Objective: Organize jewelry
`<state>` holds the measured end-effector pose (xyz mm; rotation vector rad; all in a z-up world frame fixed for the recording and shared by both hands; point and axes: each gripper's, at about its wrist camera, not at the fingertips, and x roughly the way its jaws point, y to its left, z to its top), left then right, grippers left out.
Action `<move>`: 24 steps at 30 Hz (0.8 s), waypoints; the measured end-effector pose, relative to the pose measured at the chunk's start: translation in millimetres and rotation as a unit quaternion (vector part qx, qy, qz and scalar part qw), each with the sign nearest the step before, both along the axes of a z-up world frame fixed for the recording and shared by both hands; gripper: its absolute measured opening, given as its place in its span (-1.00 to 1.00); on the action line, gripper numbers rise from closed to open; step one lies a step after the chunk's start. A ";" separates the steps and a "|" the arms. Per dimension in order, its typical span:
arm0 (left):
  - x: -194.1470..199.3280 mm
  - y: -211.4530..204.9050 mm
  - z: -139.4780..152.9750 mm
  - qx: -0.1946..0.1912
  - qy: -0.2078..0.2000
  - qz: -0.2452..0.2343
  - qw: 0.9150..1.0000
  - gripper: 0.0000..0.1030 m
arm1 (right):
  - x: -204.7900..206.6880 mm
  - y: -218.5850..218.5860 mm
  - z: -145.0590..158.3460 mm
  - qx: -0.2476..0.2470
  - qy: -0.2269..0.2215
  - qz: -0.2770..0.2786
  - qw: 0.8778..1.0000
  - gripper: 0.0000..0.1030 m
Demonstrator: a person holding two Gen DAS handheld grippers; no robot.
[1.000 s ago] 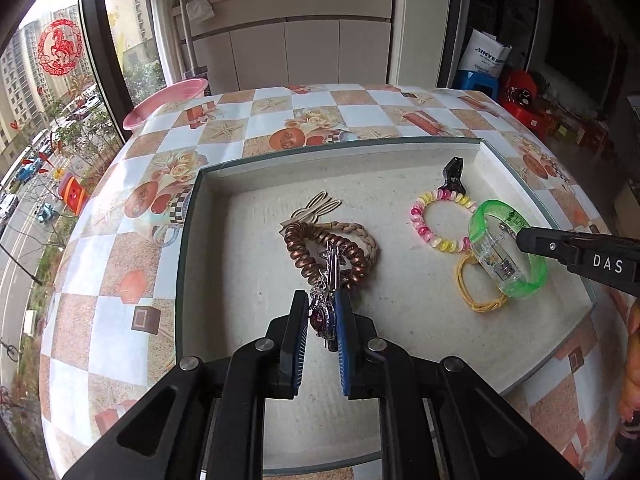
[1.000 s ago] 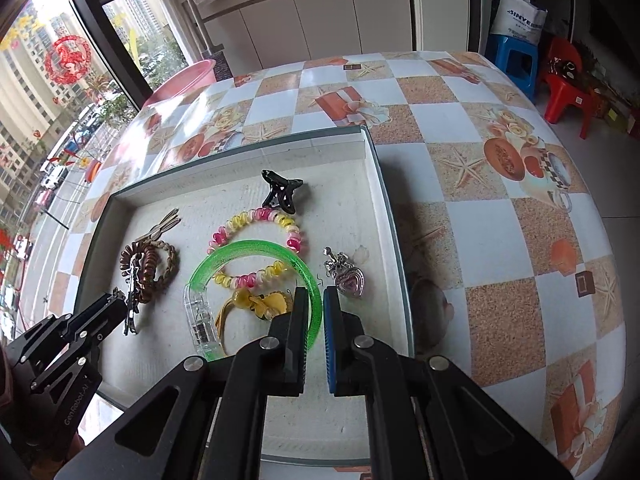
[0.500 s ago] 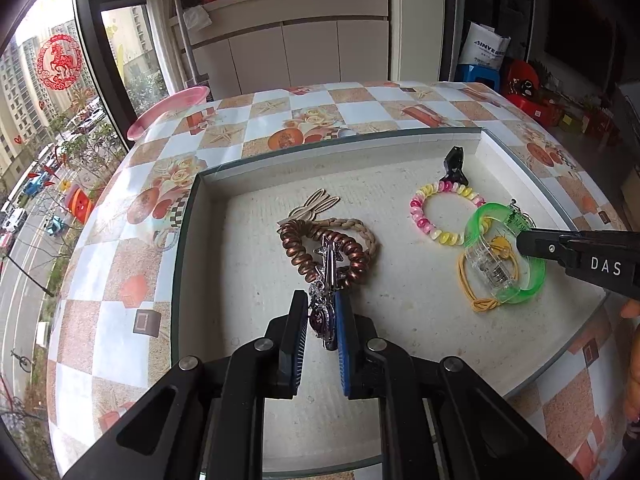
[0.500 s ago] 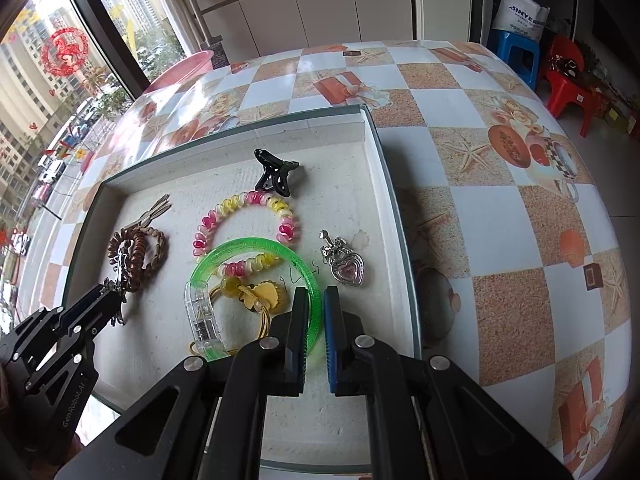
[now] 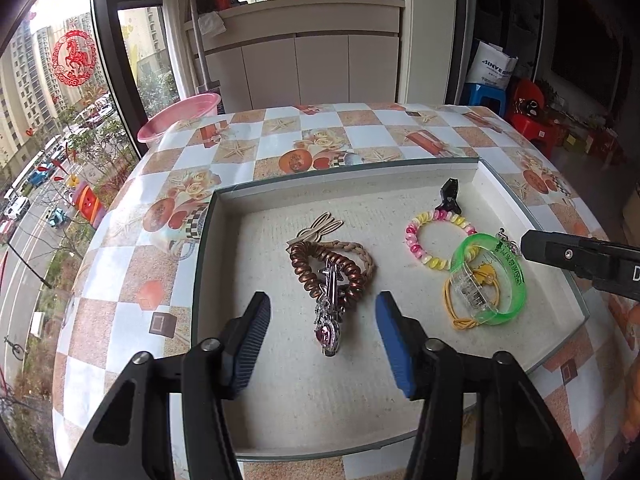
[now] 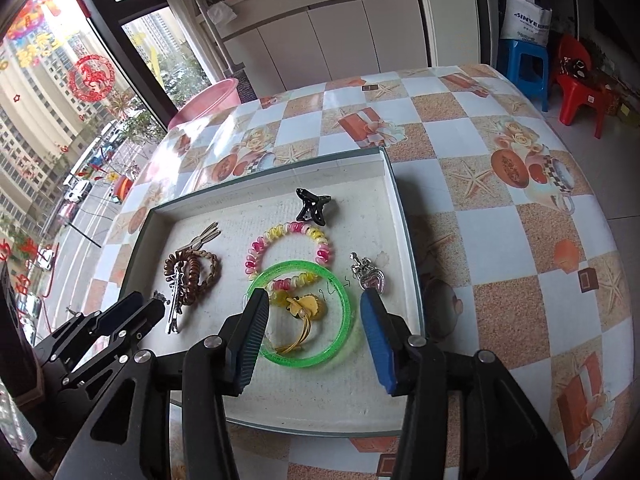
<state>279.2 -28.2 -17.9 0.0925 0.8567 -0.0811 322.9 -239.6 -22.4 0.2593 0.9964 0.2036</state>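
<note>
A shallow tray (image 5: 208,240) (image 6: 400,208) on the table holds the jewelry. My left gripper (image 5: 322,322) is open, its fingers either side of a silver hair clip with a purple stone (image 5: 329,320) that lies on a brown coil hair tie (image 5: 316,268). My right gripper (image 6: 314,320) is open over a green bangle (image 6: 346,320) that lies flat on a yellow hair tie (image 6: 304,306). A pink-yellow coil bracelet (image 6: 288,236), a black claw clip (image 6: 312,206) and a heart pendant (image 6: 370,276) lie nearby.
A beige rabbit-shaped clip (image 5: 320,228) and a braided tie (image 5: 360,252) lie by the brown coil. The tray sits on a checkered tablecloth (image 5: 360,136). A pink basin (image 5: 180,116) stands at the table's far left edge.
Both grippers have opened. The left one let go of the silver clip, the right one let go of the green bangle, and both have drawn back and up.
</note>
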 end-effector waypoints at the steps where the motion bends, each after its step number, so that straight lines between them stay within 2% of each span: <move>1: -3.5 0.7 5.2 -0.003 -0.017 0.004 1.000 1.00 | -2.0 -1.8 3.4 0.003 -0.004 -0.002 1.000 0.01; 2: -5.1 -0.6 9.8 -0.001 -0.028 -0.001 1.000 1.00 | -3.8 -3.4 6.0 0.005 -0.006 -0.004 1.000 0.01; 7: -3.8 -7.5 18.4 0.006 -0.024 -0.009 1.000 1.00 | -7.3 -8.2 10.1 0.005 -0.002 -0.008 1.000 0.06; 15: -13.2 -2.8 13.1 0.020 -0.009 0.001 1.000 1.00 | -16.9 -3.8 4.6 0.008 0.011 0.004 1.000 0.58; 19: -19.1 4.1 7.5 0.015 0.006 0.010 1.000 1.00 | -19.6 -1.7 -0.6 0.019 0.028 0.010 0.999 0.63; 20: -21.4 4.5 6.6 0.018 0.008 0.011 1.000 1.00 | -20.6 -0.2 -1.8 0.017 0.033 0.013 0.999 0.68; 22: -26.2 4.7 5.5 0.025 0.009 0.012 1.000 1.00 | -22.9 4.1 -3.3 0.004 0.037 0.021 0.999 0.96; 24: -32.3 4.7 5.2 0.029 0.009 0.012 0.999 1.00 | -26.0 8.0 -1.6 -0.012 0.027 0.022 0.999 0.99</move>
